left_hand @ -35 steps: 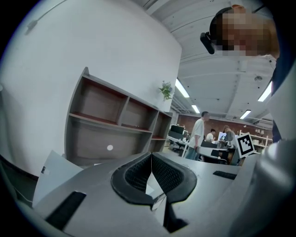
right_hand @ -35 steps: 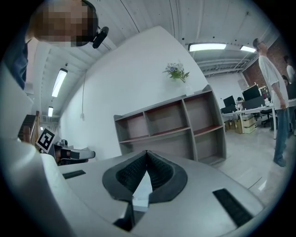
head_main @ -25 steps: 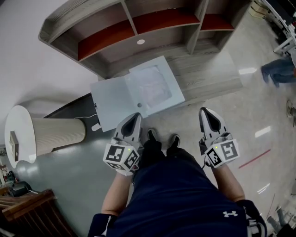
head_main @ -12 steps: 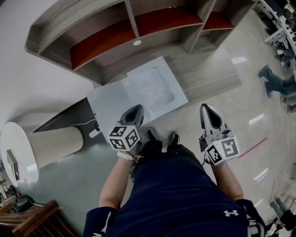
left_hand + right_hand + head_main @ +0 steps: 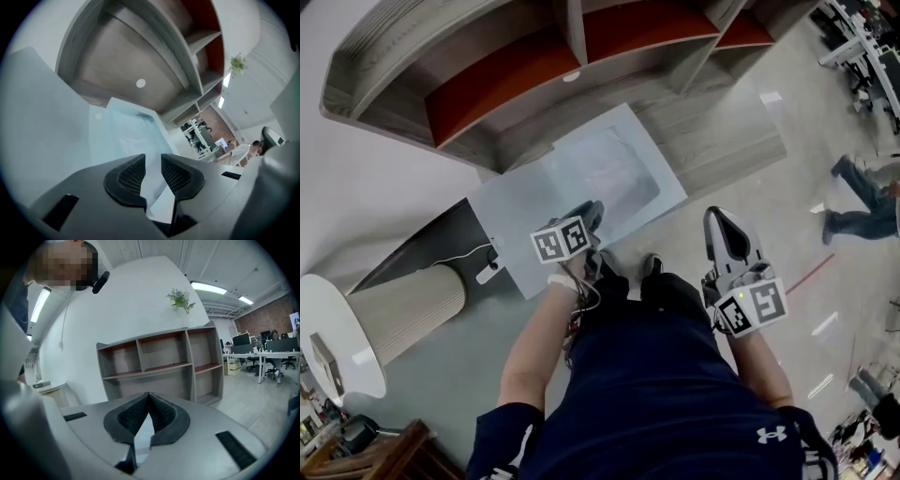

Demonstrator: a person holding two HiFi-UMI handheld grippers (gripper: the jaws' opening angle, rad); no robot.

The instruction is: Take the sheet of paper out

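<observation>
A flat pale case (image 5: 514,228) lies open on the low wooden ledge (image 5: 727,141) of a shelf unit. Its right half holds a whitish sheet of paper (image 5: 607,173). My left gripper (image 5: 592,210) hangs over the case's near edge, pointing down at it. Its jaws have just been opening and stand parted. In the left gripper view nothing is between the left gripper's (image 5: 153,157) pads, and the sheet (image 5: 126,136) lies just ahead. My right gripper (image 5: 719,216) is held over the floor to the right, away from the case. The right gripper view shows this gripper (image 5: 149,394) with its tips touching and nothing in it.
The grey shelf unit (image 5: 516,84) with red-backed compartments stands against the wall. A ribbed cylinder with a round white top (image 5: 403,305) stands at left, with a white cable and plug (image 5: 487,272) beside the case. Someone walks at far right (image 5: 862,197). A wooden chair (image 5: 384,450) is at bottom left.
My left gripper has moved forward and down onto the case's near edge, rolling as it went, and its jaws have parted. The right gripper has shifted only a little.
</observation>
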